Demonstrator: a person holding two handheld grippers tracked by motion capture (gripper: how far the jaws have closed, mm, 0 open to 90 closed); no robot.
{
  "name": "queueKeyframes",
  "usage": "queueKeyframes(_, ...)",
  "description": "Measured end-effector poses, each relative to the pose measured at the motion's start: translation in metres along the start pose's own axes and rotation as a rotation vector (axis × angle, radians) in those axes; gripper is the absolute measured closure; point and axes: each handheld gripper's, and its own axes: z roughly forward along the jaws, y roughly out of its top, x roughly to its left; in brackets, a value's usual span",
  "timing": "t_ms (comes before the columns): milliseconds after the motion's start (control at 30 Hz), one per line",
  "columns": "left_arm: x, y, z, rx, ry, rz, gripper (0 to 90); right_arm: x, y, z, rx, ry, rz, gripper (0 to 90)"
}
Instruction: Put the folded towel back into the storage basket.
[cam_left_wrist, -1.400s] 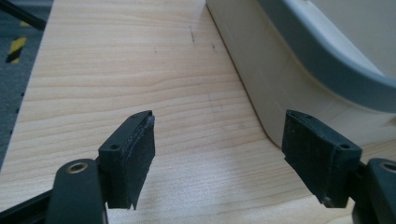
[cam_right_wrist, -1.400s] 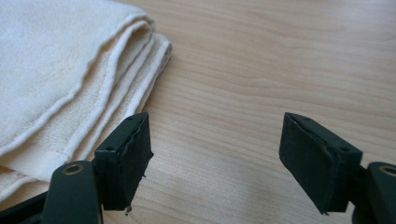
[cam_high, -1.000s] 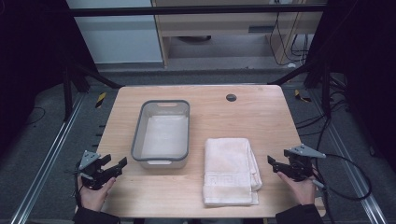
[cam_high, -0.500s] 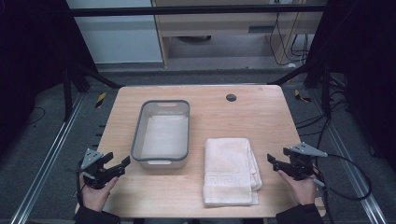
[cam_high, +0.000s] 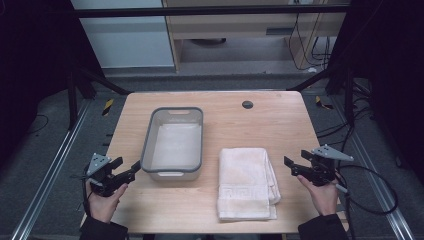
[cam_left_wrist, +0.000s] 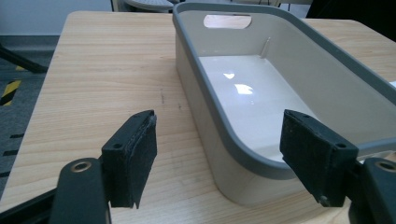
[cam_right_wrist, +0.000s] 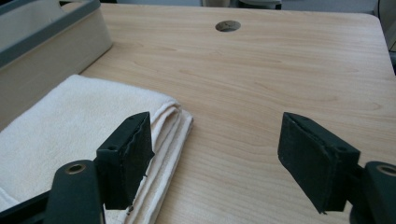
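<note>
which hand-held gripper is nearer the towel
Right. The right hand-held gripper sits just off the right edge of the towel, jaws open. The left hand-held gripper is beyond the tub, by its near left corner.

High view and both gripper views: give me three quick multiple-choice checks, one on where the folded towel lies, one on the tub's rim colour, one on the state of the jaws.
1. Where does the folded cream terry towel lie?
A. inside the tub
B. on the wooden table, right of the tub
C. on the floor

2. What colour is the rim of the pale rectangular plastic tub?
A. grey
B. red
C. yellow

3. How do the jaws of the left gripper and right gripper stand?
A. both shut on the towel
B. left shut on the tub
C. both open, holding nothing

Answers:
1 B, the high view shows the towel flat on the tabletop beside the tub's right wall.
2 A, a grey band runs round the tub's top edge.
3 C, each gripper view shows its two black pads spread apart with only the table and things beyond them.
</note>
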Motion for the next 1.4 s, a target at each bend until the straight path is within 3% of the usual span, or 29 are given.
queueKeyframes(267,-0.015,0.008,0.005,-0.025,-0.029,0.011,27.5,0.001,0.009,-0.001,-0.032,0.013,0.01,26.0)
queueKeyframes(633,-0.041,0.015,0.011,-0.042,-0.071,0.048,28.2,0.003,0.017,0.002,-0.033,0.026,0.007,24.9)
queueKeyframes(900,-0.055,0.016,0.017,-0.027,-0.098,0.072,28.6,0.007,0.023,0.005,-0.026,0.033,-0.016,25.2)
queueKeyframes(1100,-0.066,0.017,0.02,-0.016,-0.118,0.09,29.4,0.009,0.027,0.007,-0.036,0.041,-0.001,25.4)
queueKeyframes(1400,-0.081,0.018,0.026,-0.004,-0.148,0.108,29.7,0.012,0.033,0.012,-0.024,0.04,-0.015,25.5)
